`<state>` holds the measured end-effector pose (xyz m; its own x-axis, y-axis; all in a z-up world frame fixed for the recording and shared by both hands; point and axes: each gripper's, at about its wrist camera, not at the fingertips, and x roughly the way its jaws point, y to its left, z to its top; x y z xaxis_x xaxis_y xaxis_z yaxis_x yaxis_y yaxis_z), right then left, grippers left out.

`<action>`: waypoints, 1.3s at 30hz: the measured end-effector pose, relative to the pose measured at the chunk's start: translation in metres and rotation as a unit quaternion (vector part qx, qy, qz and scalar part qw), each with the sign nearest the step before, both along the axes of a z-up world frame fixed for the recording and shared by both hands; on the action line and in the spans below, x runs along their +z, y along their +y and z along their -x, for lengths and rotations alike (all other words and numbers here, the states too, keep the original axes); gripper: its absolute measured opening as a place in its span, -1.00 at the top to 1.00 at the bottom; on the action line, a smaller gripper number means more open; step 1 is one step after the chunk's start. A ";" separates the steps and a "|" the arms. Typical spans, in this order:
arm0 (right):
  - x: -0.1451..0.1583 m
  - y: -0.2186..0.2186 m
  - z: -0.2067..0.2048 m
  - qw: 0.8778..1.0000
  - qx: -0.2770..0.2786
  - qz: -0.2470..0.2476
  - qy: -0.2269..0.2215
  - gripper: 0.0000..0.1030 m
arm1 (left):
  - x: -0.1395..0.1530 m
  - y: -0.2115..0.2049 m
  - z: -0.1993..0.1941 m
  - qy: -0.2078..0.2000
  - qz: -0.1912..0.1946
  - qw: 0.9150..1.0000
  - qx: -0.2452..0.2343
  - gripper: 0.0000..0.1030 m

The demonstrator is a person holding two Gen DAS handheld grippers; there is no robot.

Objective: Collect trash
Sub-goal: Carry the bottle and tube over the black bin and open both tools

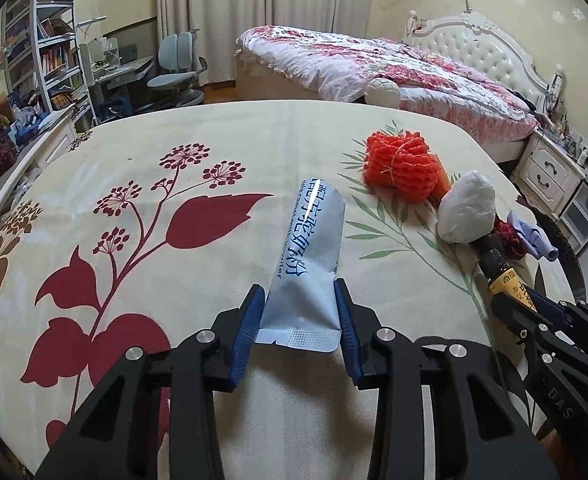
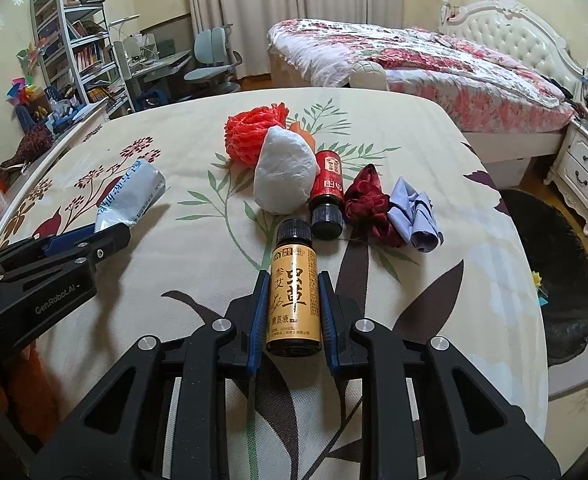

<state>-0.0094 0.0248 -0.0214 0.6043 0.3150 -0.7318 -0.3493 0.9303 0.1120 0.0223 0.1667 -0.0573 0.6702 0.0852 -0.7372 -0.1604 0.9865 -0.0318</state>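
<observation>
My left gripper (image 1: 298,290) is shut on a light blue powder sachet (image 1: 308,252), held over the floral tablecloth (image 1: 173,152); it also shows in the right wrist view (image 2: 129,196). My right gripper (image 2: 291,280) is shut on a small yellow-labelled bottle (image 2: 294,300) with a black cap; it also shows in the left wrist view (image 1: 502,268). On the cloth lie an orange foam net (image 2: 249,136), a white crumpled wad (image 2: 283,176), a red-labelled bottle (image 2: 328,188), a dark red scrunched cloth (image 2: 368,204) and a lilac crumpled paper (image 2: 414,216).
The table (image 2: 494,280) drops off at the right, above a dark round rug (image 2: 550,264). A bed (image 2: 434,64) stands behind, a nightstand (image 2: 582,168) at right, shelves (image 2: 69,36) and a desk chair (image 2: 213,60) at back left.
</observation>
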 end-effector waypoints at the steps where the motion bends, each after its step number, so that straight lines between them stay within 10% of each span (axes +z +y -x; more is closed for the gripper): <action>1: 0.002 0.000 0.001 1.000 0.000 -0.002 -0.002 0.55 | 0.002 0.000 0.001 -0.002 0.000 1.000 0.000 0.26; 21: 0.052 -0.090 0.002 0.992 -0.105 -0.013 -0.069 0.55 | 0.053 -0.077 0.003 -0.071 0.017 0.993 -0.091 0.26; 39: 0.028 -0.221 -0.044 0.968 -0.243 0.010 -0.063 0.55 | 0.042 -0.215 -0.069 -0.068 0.031 0.976 -0.206 0.26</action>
